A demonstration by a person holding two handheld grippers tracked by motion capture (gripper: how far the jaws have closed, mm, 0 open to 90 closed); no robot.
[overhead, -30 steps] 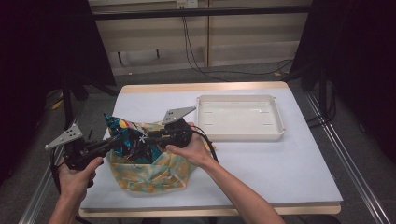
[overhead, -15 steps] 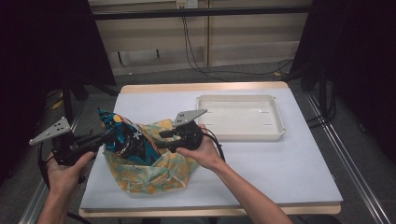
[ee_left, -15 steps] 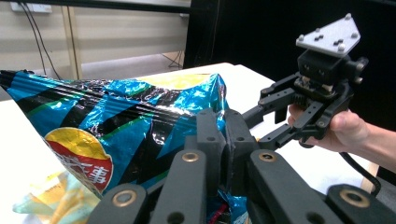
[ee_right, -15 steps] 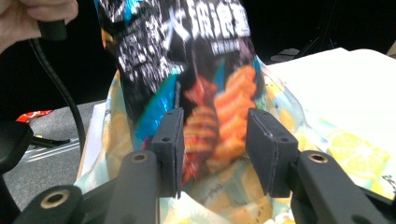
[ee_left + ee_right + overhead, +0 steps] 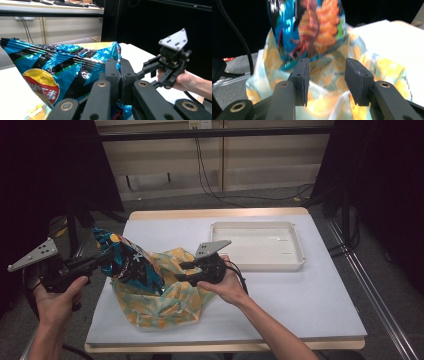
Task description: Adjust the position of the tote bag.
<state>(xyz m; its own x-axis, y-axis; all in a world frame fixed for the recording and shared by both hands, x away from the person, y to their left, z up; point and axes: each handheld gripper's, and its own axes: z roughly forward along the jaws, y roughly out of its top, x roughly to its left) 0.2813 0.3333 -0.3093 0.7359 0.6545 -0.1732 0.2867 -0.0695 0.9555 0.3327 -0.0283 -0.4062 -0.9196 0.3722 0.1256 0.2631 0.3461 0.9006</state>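
Change: against the earlier high views, we saw the chip bag [image 5: 131, 265] had come up and leftward out of the yellow patterned bag [image 5: 165, 300], so the removal looked nearly done.
Left hand-held gripper [image 5: 119, 75]: we had its jaws pressed together, pinching a corner of the chip bag, which hung tilted in the air above the left edge of the desk [image 5: 300, 295].
Chip bag: in the left gripper view [image 5: 62, 65] we saw it clear of the desk; its lower end was over the mouth of the yellow patterned bag, and we could not tell whether the two touched.
Yellow patterned bag: it lay crumpled on the desk, mouth open [image 5: 329, 72]; we could make out nothing else inside it.
Right hand-held gripper [image 5: 184, 271]: its jaws had just been opening and stood spread with nothing pinched, just above the bag's fabric; we judged it had let go of the rim.
Tray [image 5: 295, 265]: white, at the desk's right rear, with nothing in it.
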